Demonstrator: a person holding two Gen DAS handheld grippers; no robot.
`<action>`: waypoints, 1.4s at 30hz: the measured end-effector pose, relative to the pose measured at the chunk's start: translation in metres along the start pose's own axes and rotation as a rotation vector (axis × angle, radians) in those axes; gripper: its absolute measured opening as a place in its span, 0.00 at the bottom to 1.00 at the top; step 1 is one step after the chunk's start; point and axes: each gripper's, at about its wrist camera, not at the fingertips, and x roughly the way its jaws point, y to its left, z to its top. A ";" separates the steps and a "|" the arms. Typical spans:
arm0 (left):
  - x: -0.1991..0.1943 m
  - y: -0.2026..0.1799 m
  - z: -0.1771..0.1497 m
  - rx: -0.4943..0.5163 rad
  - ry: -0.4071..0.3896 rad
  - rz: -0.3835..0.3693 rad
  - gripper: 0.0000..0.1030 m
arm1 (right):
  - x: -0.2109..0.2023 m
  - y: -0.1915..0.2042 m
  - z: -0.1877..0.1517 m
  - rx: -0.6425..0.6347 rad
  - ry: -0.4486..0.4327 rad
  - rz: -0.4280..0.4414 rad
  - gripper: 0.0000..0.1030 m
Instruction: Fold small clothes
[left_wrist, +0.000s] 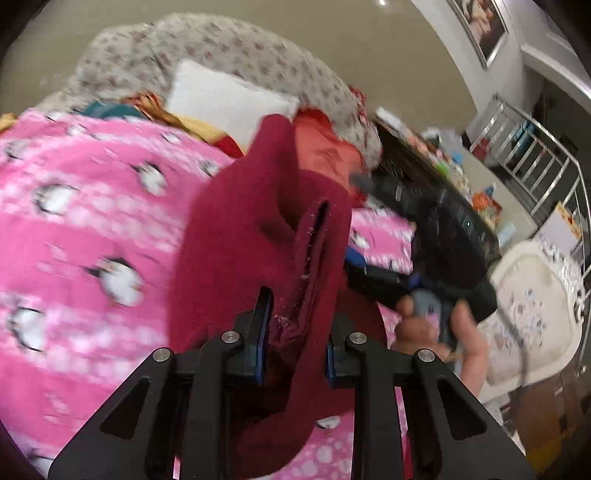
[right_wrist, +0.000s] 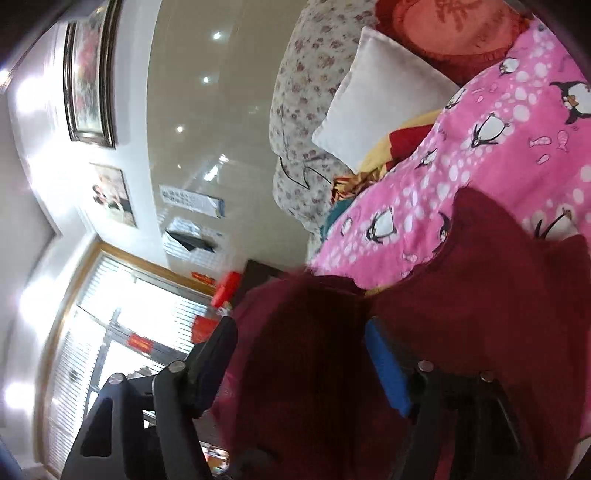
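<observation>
1. Garment is dark red knit, lifted off pink penguin blanket and hanging bunched between both tools; no flat fold visible, so folding looks early or mid-step, with laying flat and creasing judged as left to do
2. Left gripper: blue pads sit either side of a thick wad of the red knit, which fills the gap between them; reads as pinching the garment, jaws only part closed because of the bulk
3. Right gripper: red fabric fills the wide gap between its 2 fingers and drapes over them; blue pad on the right finger is bare on its near face, so cannot tell whether it is truly clamped or just has cloth lying through it
4. Left wrist view shows the right tool as a dark blurred shape right of the garment, with the person's hand on it, near the cloth's right edge
5. Far side of blanket: white pillow and floral bedding, well apart from the garment
6. Both views motion-blurred, so garment type (sleeves, legs) cannot be told
</observation>
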 end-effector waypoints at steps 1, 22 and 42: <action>0.011 -0.003 -0.002 -0.003 0.013 0.002 0.21 | -0.002 -0.003 0.003 0.010 0.002 0.006 0.74; -0.002 -0.001 -0.075 0.115 0.087 0.074 0.76 | -0.015 0.009 -0.025 -0.123 0.124 -0.176 0.82; 0.003 -0.014 -0.088 0.153 0.128 -0.019 0.76 | -0.031 0.045 -0.069 -0.376 0.100 -0.432 0.91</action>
